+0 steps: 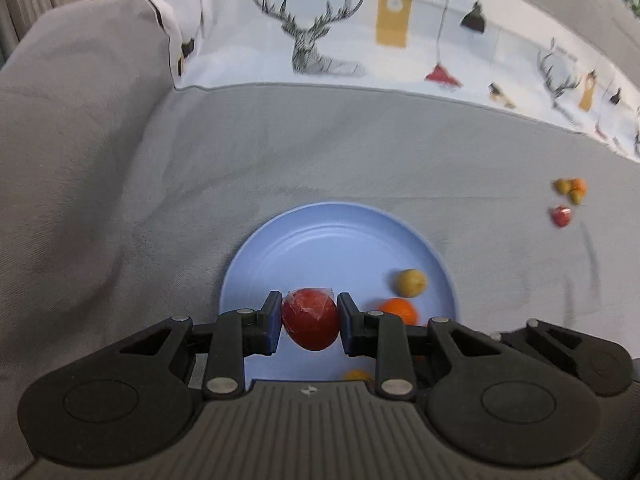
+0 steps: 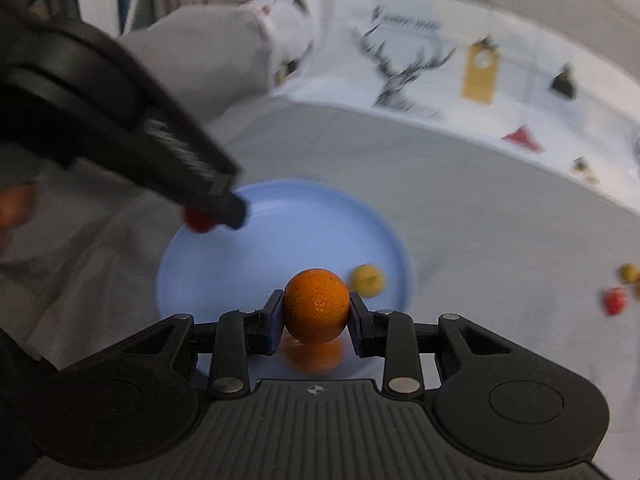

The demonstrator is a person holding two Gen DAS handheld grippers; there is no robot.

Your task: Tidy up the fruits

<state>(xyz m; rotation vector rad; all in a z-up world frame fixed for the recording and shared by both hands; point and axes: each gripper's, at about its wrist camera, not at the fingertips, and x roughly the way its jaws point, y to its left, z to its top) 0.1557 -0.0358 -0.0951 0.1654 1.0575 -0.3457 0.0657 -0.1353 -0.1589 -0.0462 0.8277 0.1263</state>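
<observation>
My left gripper (image 1: 310, 326) is shut on a red fruit (image 1: 310, 318) wrapped in clear film, held just above the near part of a light blue plate (image 1: 332, 232). My right gripper (image 2: 316, 314) is shut on an orange (image 2: 316, 304) above the same plate (image 2: 280, 232); the orange also shows in the left wrist view (image 1: 398, 310). A yellow fruit (image 1: 411, 282) lies on the plate's right side, also in the right wrist view (image 2: 368, 279). The left gripper with its red fruit (image 2: 198, 222) shows at the plate's far left.
The plate lies on a grey sofa seat. A small pile of loose fruits (image 1: 570, 190) and a red one (image 1: 561, 216) lie on the seat at the right. A deer-print cushion (image 1: 320, 36) runs along the back. A grey armrest (image 1: 80, 80) rises at the left.
</observation>
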